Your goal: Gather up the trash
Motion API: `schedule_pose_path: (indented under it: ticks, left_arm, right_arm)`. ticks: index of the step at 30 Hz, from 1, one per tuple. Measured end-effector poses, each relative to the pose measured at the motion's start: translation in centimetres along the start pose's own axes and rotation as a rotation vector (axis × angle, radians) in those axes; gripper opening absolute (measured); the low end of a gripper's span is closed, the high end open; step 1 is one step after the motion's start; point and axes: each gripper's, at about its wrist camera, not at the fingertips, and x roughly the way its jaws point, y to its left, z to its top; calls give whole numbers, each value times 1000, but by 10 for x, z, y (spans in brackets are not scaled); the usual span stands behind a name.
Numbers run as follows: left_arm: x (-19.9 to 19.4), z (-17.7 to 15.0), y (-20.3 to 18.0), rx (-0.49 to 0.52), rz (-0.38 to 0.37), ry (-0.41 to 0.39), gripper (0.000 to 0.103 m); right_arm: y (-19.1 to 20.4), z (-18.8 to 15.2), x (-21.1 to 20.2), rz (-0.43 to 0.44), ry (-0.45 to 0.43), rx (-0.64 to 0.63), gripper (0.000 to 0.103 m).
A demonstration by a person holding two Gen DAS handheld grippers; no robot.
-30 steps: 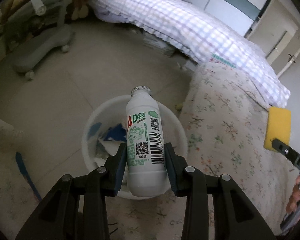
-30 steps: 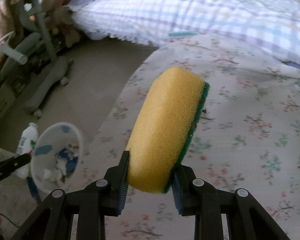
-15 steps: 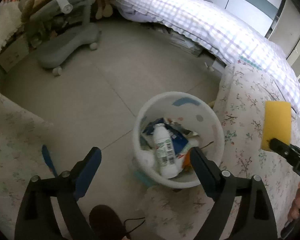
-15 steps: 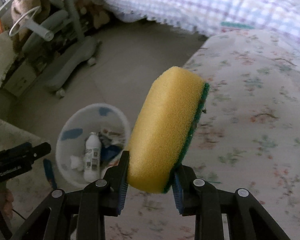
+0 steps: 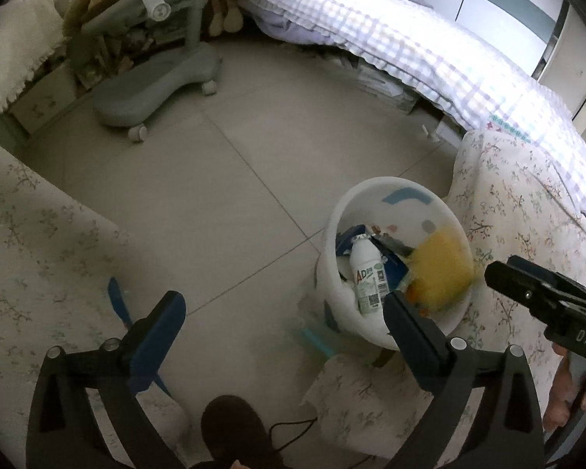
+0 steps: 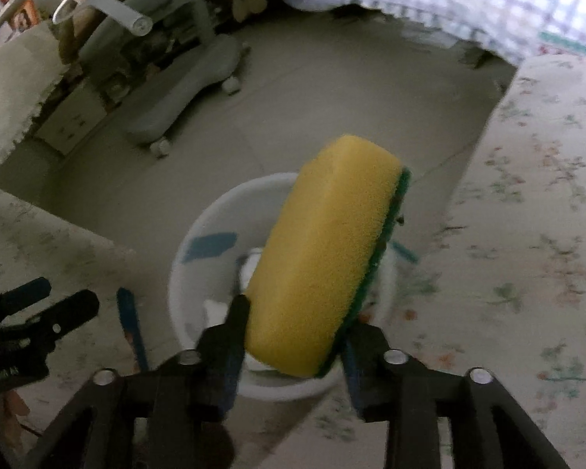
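A white bin (image 5: 375, 203) stands on the tiled floor, and a white AD bottle (image 5: 367, 277) lies inside it among wrappers. My left gripper (image 5: 283, 312) hangs wide open with nothing in it, to the left of the bin. The yellow sponge (image 6: 328, 254) with a green backing sits loosely between the opening jaws of my right gripper (image 6: 293, 328), directly over the bin (image 6: 199, 234). In the left wrist view the sponge (image 5: 441, 269) is a blur in the bin's mouth, just off the right gripper's fingertips (image 5: 496, 269).
Floral cloth (image 5: 527, 211) covers surfaces right of, in front of and left of the bin. A grey wheeled chair base (image 5: 156, 93) stands at the back left and a checked quilt (image 5: 429, 47) at the back. A blue strip (image 5: 117, 301) lies on the left cloth. A dark shoe (image 5: 234, 430) shows below.
My left gripper let go of the bottle, which dropped into the bin, then opened wide and drew left. My right gripper carried the sponge over the bin, and its jaws have begun to part.
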Motion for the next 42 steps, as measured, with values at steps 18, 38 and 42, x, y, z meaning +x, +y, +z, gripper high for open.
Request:
schedule_pose_path:
  ticks: [18, 38, 42]
  left_arm:
    - [-96, -51, -59, 116, -69, -122, 103]
    - [-125, -99, -112, 210, -44, -201, 103]
    - [-124, -100, -115, 211, -38, -200, 103]
  right_arm:
    - [1, -43, -130, -364, -114, 48, 91]
    - [-43, -143, -186, -573, -276, 218, 100]
    - [-50, -145, -185, -550, -264, 245, 100]
